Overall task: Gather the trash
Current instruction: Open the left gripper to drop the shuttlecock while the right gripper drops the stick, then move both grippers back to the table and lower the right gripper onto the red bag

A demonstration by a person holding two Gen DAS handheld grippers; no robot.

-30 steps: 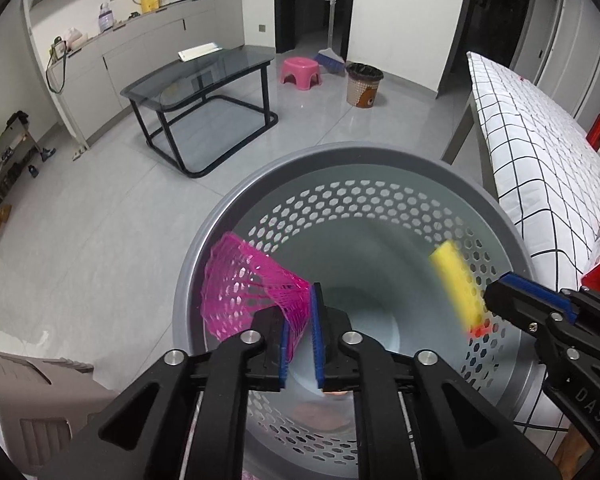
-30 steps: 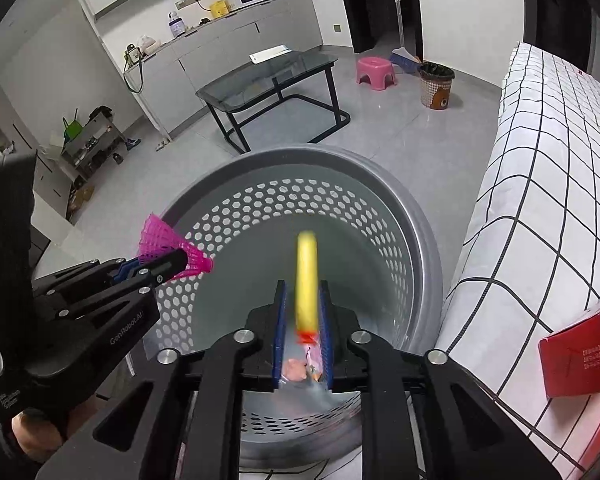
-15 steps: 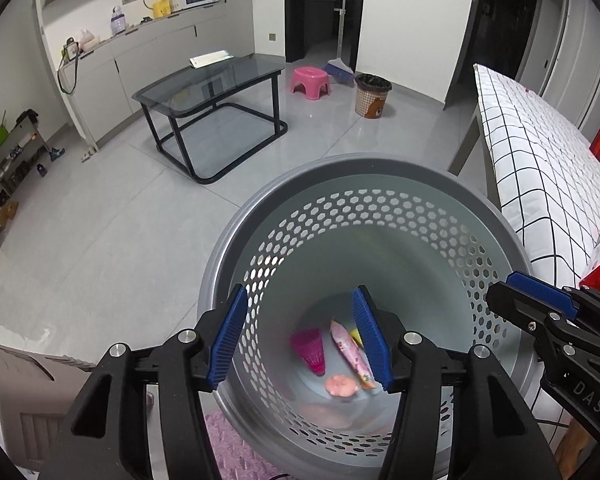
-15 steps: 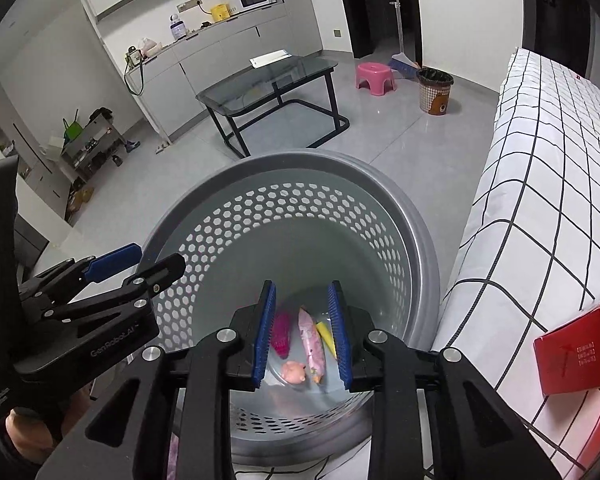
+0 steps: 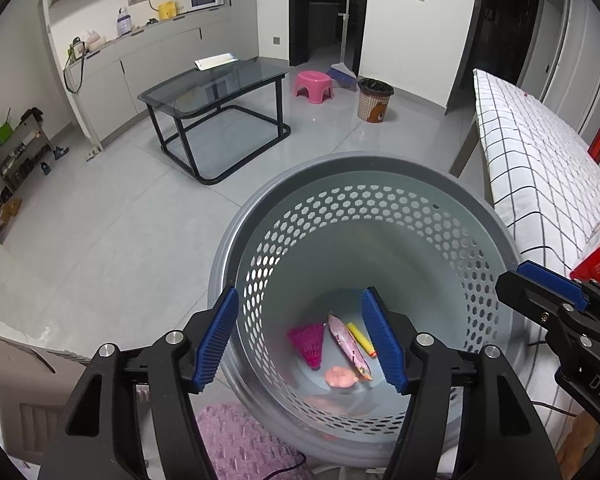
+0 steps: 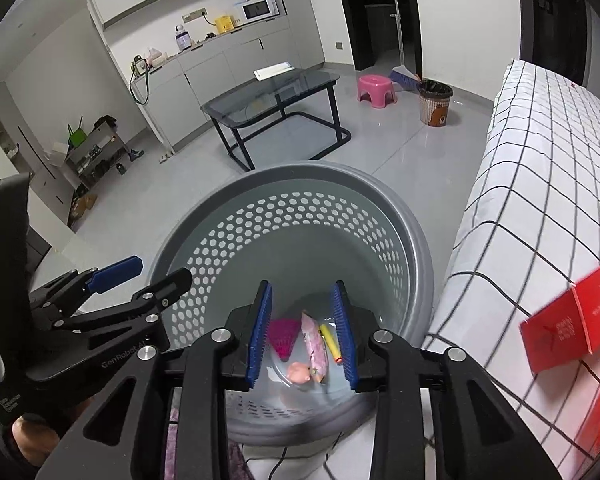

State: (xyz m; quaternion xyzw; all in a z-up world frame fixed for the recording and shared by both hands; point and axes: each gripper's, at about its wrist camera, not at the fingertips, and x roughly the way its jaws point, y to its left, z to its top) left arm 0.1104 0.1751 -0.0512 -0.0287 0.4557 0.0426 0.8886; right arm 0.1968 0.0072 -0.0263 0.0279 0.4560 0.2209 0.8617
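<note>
At the bottom of the grey perforated basket [image 5: 380,216] lie four bits of trash: a pink shuttlecock [image 5: 310,340], a pink wrapper [image 5: 350,346], a yellow stick with a red tip [image 5: 362,338] and a pale pink lump [image 5: 340,377]. Both the left gripper [image 5: 300,344] and the right gripper [image 6: 302,334] hover above the rim, fingers spread and empty. Print on the wrapper is too small to read, and the left fingers [image 5: 382,344] cut off the basket's near floor.

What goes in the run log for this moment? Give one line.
left gripper: open, empty | right gripper: open, empty | basket: holds pink shuttlecock, yellow dart, pink wrapper, pink lump
</note>
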